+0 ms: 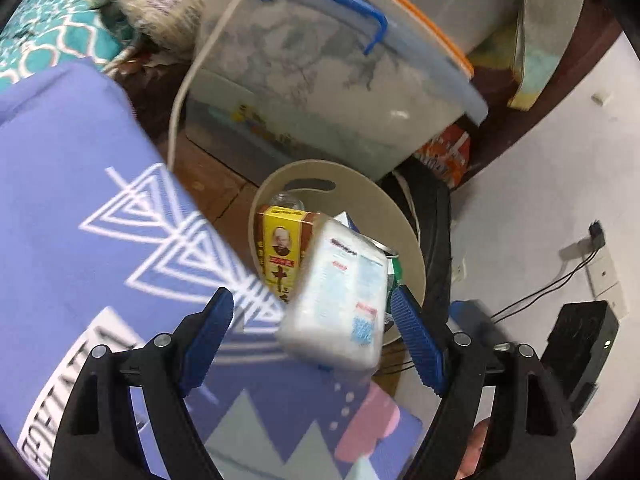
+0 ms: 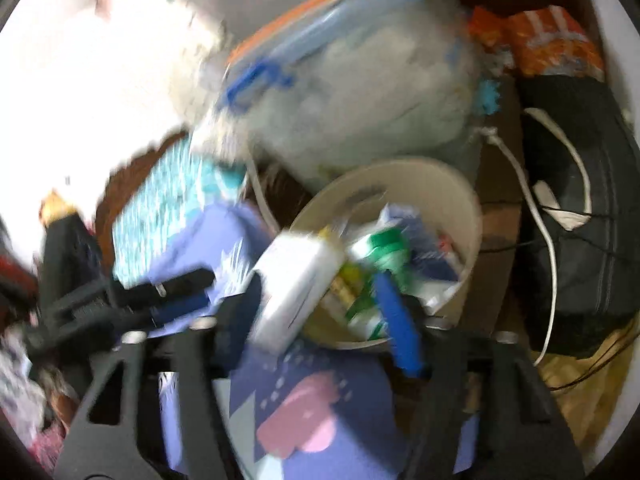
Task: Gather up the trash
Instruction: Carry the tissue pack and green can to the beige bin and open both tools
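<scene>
Left wrist view: the left gripper (image 1: 312,316) points down over a round beige waste bin (image 1: 404,216) standing on a brown floor. Its blue-padded jaws stand wide apart. A white tissue pack (image 1: 340,292) sits blurred between them, close to the right pad but seemingly gripped by neither; it appears to be dropping towards the bin's near rim, which would explain the spread jaws. Inside the bin, a yellow and brown carton (image 1: 280,248) leans against the far wall near a green and white package. A lilac cushion (image 1: 80,208) with white triangles fills the left side, its edge touching the bin. Behind the bin stands a clear storage box (image 1: 320,92) with a blue handle.

Right wrist view: the picture is heavily smeared. The right gripper (image 2: 320,308) also aims at the bin (image 2: 472,216), jaws partly open. The tissue pack (image 2: 296,284) lies tilted between them, over the bin's near-left rim; whether the pads touch it, I cannot tell. The left gripper (image 2: 168,292) shows at left, above the cushion (image 2: 320,412). A black bag (image 2: 580,216) with a white cable lies right of the bin.
</scene>
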`<state>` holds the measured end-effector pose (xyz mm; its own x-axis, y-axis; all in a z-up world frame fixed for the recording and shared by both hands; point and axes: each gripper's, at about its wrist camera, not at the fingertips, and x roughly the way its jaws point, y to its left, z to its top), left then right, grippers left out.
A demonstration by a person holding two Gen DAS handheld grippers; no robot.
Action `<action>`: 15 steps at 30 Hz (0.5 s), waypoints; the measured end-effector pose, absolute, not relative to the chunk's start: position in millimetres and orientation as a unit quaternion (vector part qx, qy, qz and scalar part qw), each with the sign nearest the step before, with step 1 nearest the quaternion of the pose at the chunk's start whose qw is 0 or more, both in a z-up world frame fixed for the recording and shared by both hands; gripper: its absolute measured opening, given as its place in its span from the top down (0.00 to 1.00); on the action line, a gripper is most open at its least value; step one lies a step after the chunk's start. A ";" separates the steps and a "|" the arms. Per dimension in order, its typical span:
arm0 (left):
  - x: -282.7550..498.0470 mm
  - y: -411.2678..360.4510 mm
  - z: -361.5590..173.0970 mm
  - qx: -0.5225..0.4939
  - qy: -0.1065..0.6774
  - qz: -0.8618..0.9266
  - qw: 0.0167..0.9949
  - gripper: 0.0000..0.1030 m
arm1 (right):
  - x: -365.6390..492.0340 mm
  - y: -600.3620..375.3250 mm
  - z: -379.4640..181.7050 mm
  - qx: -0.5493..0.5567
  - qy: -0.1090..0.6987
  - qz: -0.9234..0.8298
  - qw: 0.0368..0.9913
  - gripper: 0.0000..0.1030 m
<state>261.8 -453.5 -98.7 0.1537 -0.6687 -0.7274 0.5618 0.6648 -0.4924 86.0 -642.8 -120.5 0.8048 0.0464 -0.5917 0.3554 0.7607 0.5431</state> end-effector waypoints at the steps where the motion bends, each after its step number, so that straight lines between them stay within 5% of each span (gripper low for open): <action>1: 261.9 -448.2 -97.0 -0.057 0.509 -0.405 0.758 0.25 | 94.6 -633.0 -122.4 0.330 0.320 -0.072 0.885 0.61; 8: 254.5 -382.0 -87.1 -0.079 0.492 -0.393 0.773 0.25 | 144.9 -584.5 -134.7 0.315 0.397 0.012 0.862 0.61; 15: 257.7 -332.1 -99.4 -0.099 0.506 -0.370 0.773 0.25 | 197.7 -632.8 -159.2 0.274 0.416 -0.134 0.857 0.60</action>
